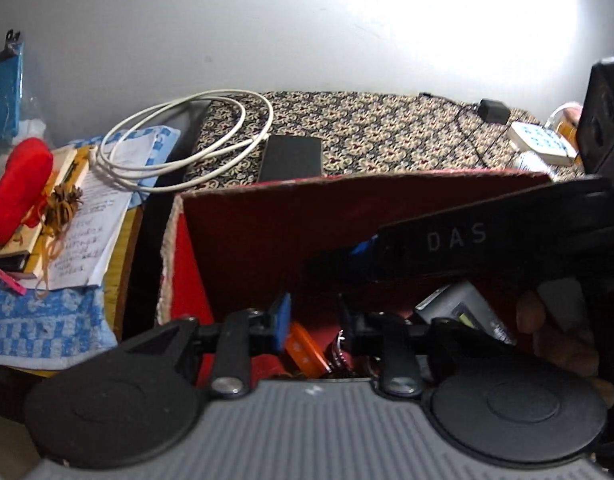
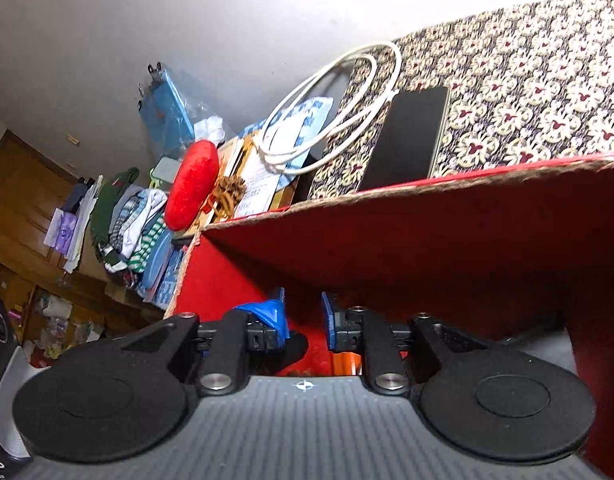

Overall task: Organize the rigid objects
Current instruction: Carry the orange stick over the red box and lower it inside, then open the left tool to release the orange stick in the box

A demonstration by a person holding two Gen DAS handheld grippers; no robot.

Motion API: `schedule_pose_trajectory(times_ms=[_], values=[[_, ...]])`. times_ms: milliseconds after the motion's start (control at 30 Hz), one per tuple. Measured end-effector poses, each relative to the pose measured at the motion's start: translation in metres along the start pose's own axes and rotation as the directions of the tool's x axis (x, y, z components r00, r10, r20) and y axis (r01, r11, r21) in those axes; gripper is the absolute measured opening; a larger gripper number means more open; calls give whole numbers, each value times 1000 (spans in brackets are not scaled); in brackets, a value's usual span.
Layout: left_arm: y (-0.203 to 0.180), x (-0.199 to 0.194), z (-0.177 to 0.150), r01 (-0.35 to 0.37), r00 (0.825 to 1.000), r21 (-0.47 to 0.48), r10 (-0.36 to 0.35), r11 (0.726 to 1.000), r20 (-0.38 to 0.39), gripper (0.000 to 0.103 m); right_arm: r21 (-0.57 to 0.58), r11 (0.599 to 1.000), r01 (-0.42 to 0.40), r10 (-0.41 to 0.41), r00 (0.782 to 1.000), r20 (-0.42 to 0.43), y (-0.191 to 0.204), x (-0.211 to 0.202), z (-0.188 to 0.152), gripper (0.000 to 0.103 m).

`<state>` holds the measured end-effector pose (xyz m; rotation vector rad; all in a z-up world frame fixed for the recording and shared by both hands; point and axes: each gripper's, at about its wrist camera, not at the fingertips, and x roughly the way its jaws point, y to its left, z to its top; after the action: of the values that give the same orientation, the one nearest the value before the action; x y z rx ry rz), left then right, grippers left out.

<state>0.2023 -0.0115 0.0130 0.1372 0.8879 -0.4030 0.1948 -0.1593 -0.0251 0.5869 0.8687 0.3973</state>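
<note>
A red cardboard box (image 1: 267, 232) stands on a patterned cloth, and both grippers reach down into it. My left gripper (image 1: 313, 318) is open over the box's contents, with nothing between its fingers. An orange object (image 1: 307, 350) lies just below them and a grey device (image 1: 463, 308) to the right. The other gripper's black housing (image 1: 487, 236) crosses over the box from the right, held by a hand (image 1: 555, 336). In the right wrist view my right gripper (image 2: 303, 316) is open by a narrow gap inside the box (image 2: 427, 248). A blue piece (image 2: 261, 312) sits beside its left finger, and the orange object (image 2: 345, 364) is below.
Behind the box lie a black phone (image 1: 291, 158) and a coiled white cable (image 1: 187, 136) on the patterned cloth (image 1: 387, 132). To the left are papers, a red cushion (image 1: 19, 188) and a blue checked towel (image 1: 47, 320). A white box (image 1: 543, 142) sits far right. Folded clothes (image 2: 127, 224) pile up beyond.
</note>
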Motion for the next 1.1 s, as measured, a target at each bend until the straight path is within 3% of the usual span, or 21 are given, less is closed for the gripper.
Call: schedule_pose_trajectory(times_ms=[67,333,400,833,967,1100], values=[[-4,4,0,-25,1000,19,25,1000,-15,40,5,1000,0,0,1000,13,-1,-1,0,6],[-11,10,-1,-86,995,58,88,995,-39,44,13,1000,24,-24,1000,17,-1,-1,0,7],[-11,10,-1,-96,994,62,99,993,-42,53,21,999,32,-33,999,15,-1,-1,0,7],[-13,11,-1,-115,992,73,118,991,-39,53,64,994,92,-92,996,-4,-8,3,3,11],[-14,10,-2,-122,992,78,124,989,-28,53,38,979,200,-200,980,10,-2,-5,4,11],[-14,9,-2,-130,991,82,132,988,-21,53,67,972,224,-226,974,11,-1,-22,2,12]])
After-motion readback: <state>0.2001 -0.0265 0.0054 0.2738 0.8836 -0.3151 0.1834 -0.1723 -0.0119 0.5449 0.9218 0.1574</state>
